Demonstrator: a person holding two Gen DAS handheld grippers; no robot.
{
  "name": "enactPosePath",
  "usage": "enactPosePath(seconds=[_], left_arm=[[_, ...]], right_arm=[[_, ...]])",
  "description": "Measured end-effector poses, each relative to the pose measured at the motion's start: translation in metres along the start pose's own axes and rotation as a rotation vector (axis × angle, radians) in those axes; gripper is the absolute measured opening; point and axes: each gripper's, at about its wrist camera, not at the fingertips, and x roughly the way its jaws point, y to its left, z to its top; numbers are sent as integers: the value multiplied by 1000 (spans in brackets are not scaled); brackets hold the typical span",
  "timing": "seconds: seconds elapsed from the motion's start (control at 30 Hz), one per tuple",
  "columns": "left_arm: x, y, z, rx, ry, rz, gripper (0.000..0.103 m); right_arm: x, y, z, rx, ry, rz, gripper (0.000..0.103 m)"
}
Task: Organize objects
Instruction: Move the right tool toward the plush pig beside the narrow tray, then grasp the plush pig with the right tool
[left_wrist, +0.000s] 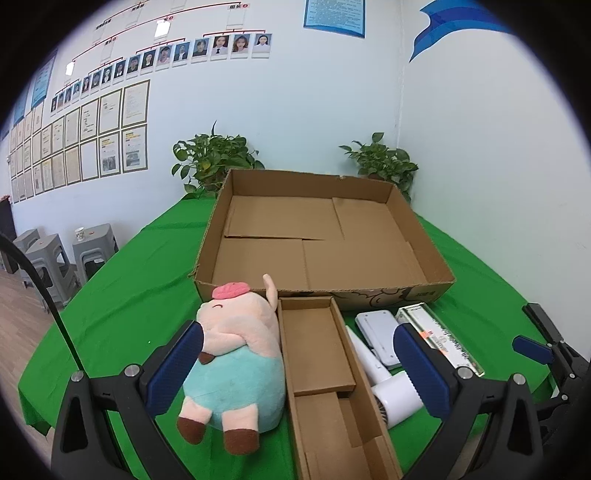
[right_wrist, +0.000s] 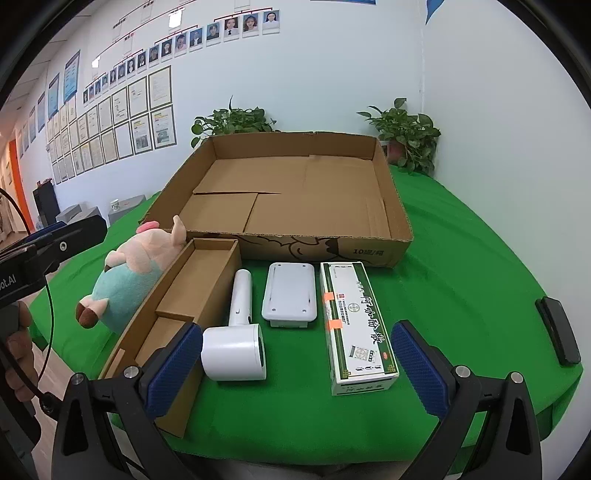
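Green table (right_wrist: 461, 258), hair dryer (left_wrist: 384, 391) partly hidden

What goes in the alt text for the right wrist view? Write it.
An open hand-held gripper hovers over a green table holding a white hair dryer, white device, printed carton, narrow cardboard box, plush pig and large empty cardboard tray.

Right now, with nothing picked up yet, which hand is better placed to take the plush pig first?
Left. The plush pig lies just ahead of the open left tongs, against their near pad. The right tongs, also open, face the hair dryer and medicine box instead.
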Motion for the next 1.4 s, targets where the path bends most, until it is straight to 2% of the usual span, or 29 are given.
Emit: enactPosePath(seconds=[0.3,0.47,0.6,0.73,0.9,1.03,1.07,1.2,1.23,1.27,1.3,1.33,1.4], left_arm=[[22,11,-4,31,41,43,103],[32,22,-7,19,67,48,103],[32,34,-6,-4,73,43,103],[34,48,-4,-22,81,55,103],[41,68,-5,-51,108,26,103],[66,84,-21,-89,228,33,102],[73,89,-27,-118,272,7,102],[81,101,-39,-237,320,-154,102],[83,101,-41,-240,327,-166,101],[84,100,-44,-243,329,-184,97],[84,99,-45,-247,326,-217,83],[84,99,-46,-251,322,-252,81],[80,95,-46,-227,308,-236,75]], right_arm=[[34,-1,1,30,49,24,103],[45,2,1,36,22,51,103],[51,13,7,-4,10,107,103],[50,24,16,-26,-16,212,103],[52,33,27,-7,-28,361,103],[48,42,33,-37,-38,457,103],[46,46,35,-43,-40,503,103],[47,60,39,-38,-26,617,103],[48,64,39,-41,-21,628,103],[50,70,40,-49,-12,631,103],[53,74,41,-55,-2,630,103],[56,78,42,-60,10,632,103],[62,88,45,-75,34,639,103]])
